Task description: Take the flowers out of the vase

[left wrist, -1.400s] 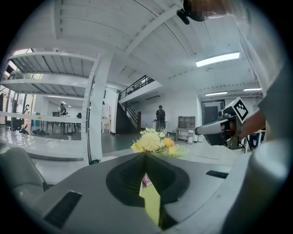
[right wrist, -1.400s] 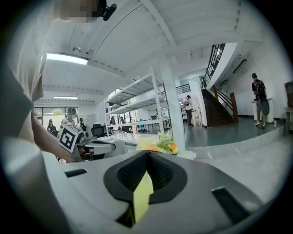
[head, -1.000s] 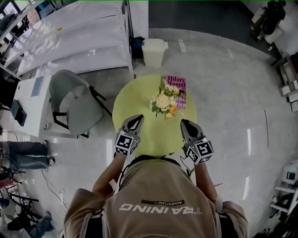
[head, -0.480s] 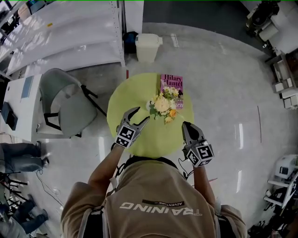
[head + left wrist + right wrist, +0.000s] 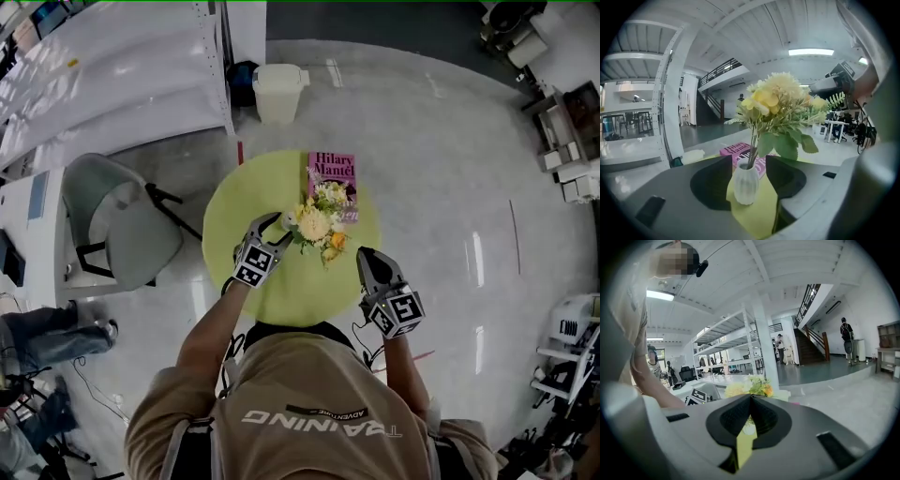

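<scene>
We're looking across a big open industrial hall that's working as a lab-style workspace. A polished grey floor [image 5: 441, 141] is spreading wide around the small round tabletop [image 5: 230, 202]. Long white storage racks [image 5: 112, 84] are filling the upper left of the head view, and equipment carts [image 5: 570, 141] are crowding its right edge. In the left gripper view a staircase [image 5: 707, 105] is climbing to a railed mezzanine [image 5: 720, 70] at centre left. A strip light [image 5: 811, 52] is glowing on the high ribbed ceiling at upper right, and desks [image 5: 836, 124] are showing at the right edge. In the right gripper view a person [image 5: 846, 336] is standing by the stairs at the right.
</scene>
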A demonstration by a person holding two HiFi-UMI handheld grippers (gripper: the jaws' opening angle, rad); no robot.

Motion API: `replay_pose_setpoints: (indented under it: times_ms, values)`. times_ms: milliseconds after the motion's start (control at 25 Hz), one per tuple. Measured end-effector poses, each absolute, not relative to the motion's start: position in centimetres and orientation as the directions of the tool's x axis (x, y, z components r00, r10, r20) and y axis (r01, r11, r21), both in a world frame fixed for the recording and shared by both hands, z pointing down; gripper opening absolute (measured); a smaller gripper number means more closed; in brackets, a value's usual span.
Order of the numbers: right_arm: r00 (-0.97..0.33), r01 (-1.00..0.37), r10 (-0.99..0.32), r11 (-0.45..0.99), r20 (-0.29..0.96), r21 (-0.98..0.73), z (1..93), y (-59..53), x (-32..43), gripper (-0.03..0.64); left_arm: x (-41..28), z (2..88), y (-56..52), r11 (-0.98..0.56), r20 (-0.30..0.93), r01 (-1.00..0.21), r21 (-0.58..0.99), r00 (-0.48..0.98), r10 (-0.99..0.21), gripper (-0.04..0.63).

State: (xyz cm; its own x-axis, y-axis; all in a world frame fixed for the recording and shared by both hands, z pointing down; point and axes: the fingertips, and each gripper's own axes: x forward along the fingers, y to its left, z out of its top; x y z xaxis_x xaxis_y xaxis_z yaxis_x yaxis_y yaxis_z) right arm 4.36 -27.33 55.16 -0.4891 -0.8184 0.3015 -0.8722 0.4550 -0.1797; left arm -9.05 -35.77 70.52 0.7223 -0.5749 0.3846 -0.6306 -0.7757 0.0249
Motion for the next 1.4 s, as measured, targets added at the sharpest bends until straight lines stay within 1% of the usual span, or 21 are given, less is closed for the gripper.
replay_pose_setpoints:
  times_ms: [160,280,360,440,480,600,680,720,840,1080,1280,1400]
  values:
    - [-0.491,-0.871,-0.819,0.455,0.297,-0.187,55.3,-27.7,4.6,-0.002,-6.6,71.7,-36.5,-0.794,0.419,-0.608,-0.004,0.720,-0.553,0.235]
    - [-0.493,-0.870,-0.818,0.454,0.296,-0.193,55.2,-27.9,4.9,-0.002,-5.7,71.9,-37.2,-0.788,0.437,-0.614,-0.037,0.700,-0.565,0.232]
    - [-0.492,-0.870,-0.818,0.452,0.297,-0.197,55.2,-27.9,5.3,-0.002,-5.3,71.7,-37.7,-0.785,0.440,-0.616,-0.064,0.689,-0.576,0.167]
    - [-0.489,-0.871,-0.819,0.446,0.300,-0.204,55.4,-27.7,5.9,-0.002,-5.0,71.6,-37.7,-0.784,0.442,-0.615,-0.083,0.682,-0.582,0.128]
    - [-0.488,-0.872,-0.819,0.442,0.302,-0.208,55.6,-27.5,6.2,-0.002,-4.8,71.6,-37.8,-0.782,0.444,-0.617,-0.087,0.679,-0.585,0.112]
    - [-0.482,-0.875,-0.821,0.433,0.306,-0.216,56.0,-26.9,6.7,-0.002,-4.8,71.9,-37.8,-0.775,0.453,-0.626,-0.089,0.668,-0.591,0.106]
    - [-0.482,-0.875,-0.821,0.432,0.306,-0.218,56.0,-26.5,6.9,-0.002,-4.8,71.9,-37.9,-0.770,0.458,-0.630,-0.103,0.657,-0.599,0.067]
    - [-0.483,-0.874,-0.820,0.434,0.305,-0.218,56.0,-26.3,7.0,-0.002,-4.9,71.8,-37.9,-0.765,0.457,-0.634,-0.111,0.651,-0.606,0.058]
    - [-0.488,-0.871,-0.818,0.437,0.303,-0.224,56.0,-25.6,7.2,-0.002,-5.0,70.7,-37.9,-0.746,0.430,-0.656,-0.118,0.643,-0.633,0.044]
    - [-0.507,-0.860,-0.812,0.454,0.289,-0.232,56.2,-25.0,6.8,-0.002,-5.6,65.7,-38.0,-0.694,0.331,-0.711,-0.112,0.632,-0.701,0.035]
    - [-0.548,-0.836,-0.790,0.506,0.276,-0.211,55.3,-24.6,5.9,-0.002,-6.4,61.3,-37.7,-0.652,0.272,-0.753,-0.086,0.612,-0.743,0.028]
    - [-0.568,-0.821,-0.783,0.521,0.251,-0.232,54.9,-24.6,5.6,-0.002,-7.1,59.1,-37.6,-0.628,0.226,-0.776,-0.062,0.602,-0.766,0.028]
